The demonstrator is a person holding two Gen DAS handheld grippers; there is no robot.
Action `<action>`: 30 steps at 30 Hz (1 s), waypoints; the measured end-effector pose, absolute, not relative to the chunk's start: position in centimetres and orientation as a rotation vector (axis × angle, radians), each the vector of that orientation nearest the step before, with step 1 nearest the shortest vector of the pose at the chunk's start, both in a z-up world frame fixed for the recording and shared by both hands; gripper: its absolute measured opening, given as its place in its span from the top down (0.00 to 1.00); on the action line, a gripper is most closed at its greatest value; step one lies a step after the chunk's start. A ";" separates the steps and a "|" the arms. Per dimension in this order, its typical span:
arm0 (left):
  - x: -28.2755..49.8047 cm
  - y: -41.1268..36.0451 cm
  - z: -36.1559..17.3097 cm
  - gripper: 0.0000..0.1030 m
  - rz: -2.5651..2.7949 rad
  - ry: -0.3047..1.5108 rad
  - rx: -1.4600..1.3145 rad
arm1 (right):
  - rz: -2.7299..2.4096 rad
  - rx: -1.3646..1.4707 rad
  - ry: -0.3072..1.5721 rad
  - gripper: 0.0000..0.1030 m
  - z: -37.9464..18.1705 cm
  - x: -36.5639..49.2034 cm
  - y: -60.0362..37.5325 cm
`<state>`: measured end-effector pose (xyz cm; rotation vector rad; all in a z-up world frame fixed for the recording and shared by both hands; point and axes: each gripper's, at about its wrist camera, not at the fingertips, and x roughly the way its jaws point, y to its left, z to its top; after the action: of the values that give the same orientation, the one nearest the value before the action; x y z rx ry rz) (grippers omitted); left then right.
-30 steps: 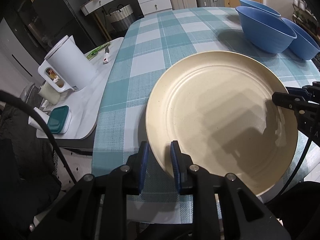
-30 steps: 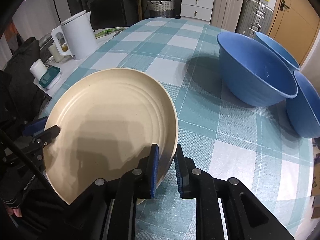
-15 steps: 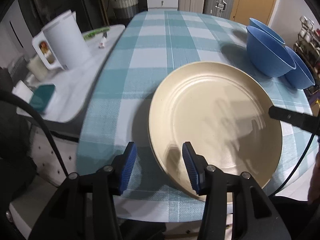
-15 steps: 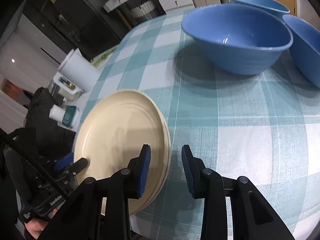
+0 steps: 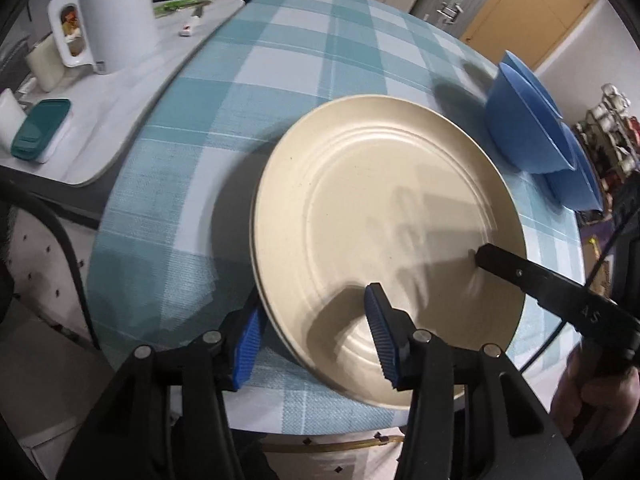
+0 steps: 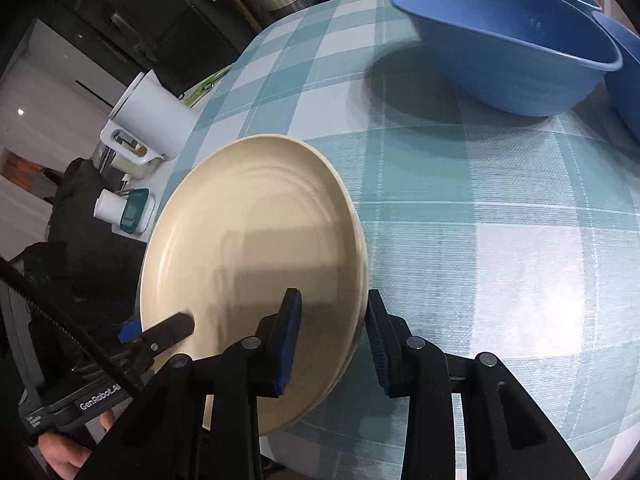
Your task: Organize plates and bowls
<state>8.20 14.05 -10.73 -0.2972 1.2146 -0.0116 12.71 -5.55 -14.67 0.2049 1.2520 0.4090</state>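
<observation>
Left wrist view: cream plate (image 5: 384,216) down on stacked plates at checked table (image 5: 304,56) near edge, no longer clamped. Left gripper (image 5: 316,344) and right gripper (image 6: 332,344) jaws apart, astride rim, just opened. Blue bowls (image 6: 508,52) beyond.

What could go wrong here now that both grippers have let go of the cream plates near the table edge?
The cream plates overhang the near edge of the checked table, so a nudge might tip them off. The left gripper and right gripper, jaws just opened, straddle the rim and could catch it on withdrawal. The stack looks slightly offset and may slide.
</observation>
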 end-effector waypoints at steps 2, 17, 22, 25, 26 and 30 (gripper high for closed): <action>8.2 14.3 -10.8 0.53 0.000 1.214 -0.308 | 0.403 0.194 1.242 0.68 -14.6 12.6 -5.1; 8.6 18.8 -10.8 0.50 0.125 1.161 -0.338 | 0.406 0.201 1.204 0.68 -14.9 14.1 0.1; 8.7 18.7 -10.6 0.49 0.138 1.161 -0.301 | 0.389 0.185 1.192 0.68 -14.7 14.1 0.0; 8.7 18.7 -10.2 0.49 0.143 1.149 -0.289 | 0.362 0.149 1.159 0.64 -14.0 13.9 -1.0; 8.7 19.0 -10.0 0.49 0.148 1.139 -0.295 | 0.359 0.133 1.145 0.59 -13.7 13.8 -1.4; 7.9 19.9 -8.7 0.49 0.160 1.068 -0.341 | 0.387 0.093 1.071 0.50 -11.9 13.1 -3.0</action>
<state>7.89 19.94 -8.66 -0.3410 1.0679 0.1599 13.13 -3.04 -11.88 0.0927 1.0710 0.3866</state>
